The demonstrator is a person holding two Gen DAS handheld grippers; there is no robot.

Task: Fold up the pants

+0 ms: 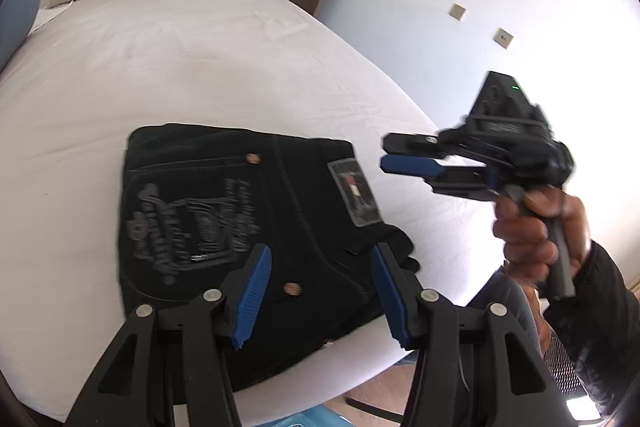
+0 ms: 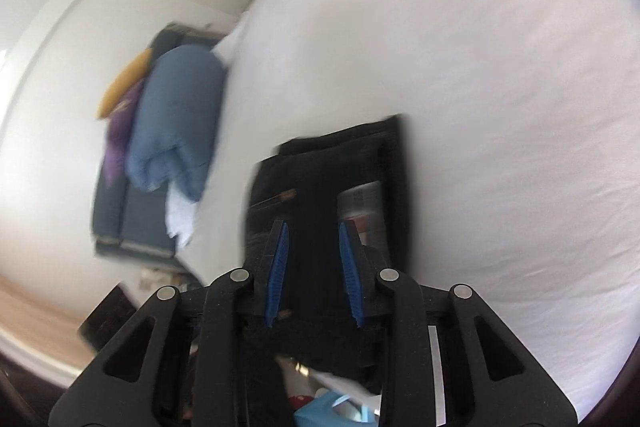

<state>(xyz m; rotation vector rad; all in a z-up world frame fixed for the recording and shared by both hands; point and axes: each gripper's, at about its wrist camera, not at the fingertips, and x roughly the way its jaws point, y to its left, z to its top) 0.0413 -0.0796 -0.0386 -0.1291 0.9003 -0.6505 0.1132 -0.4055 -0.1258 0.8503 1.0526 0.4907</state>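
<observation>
A: What have you got, going from the left?

B: Taking the bed (image 1: 180, 59) as my landmark, the pants (image 1: 248, 227) lie folded into a compact black block on its white sheet, near the edge closest to me. A grey logo shows on the back pocket, a patch at the waistband.

A: And my left gripper (image 1: 320, 291)?

B: It hangs above the near end of the pants, jaws apart, nothing between the blue pads.

A: Further right?

B: The right gripper (image 1: 386, 155) floats off the bed's right edge, held in a hand (image 1: 536, 235) with a dark sleeve. In its own view the right gripper (image 2: 314, 267) looks over the pants (image 2: 332, 167), pads a little apart, gripping nothing. That view is blurred.
</observation>
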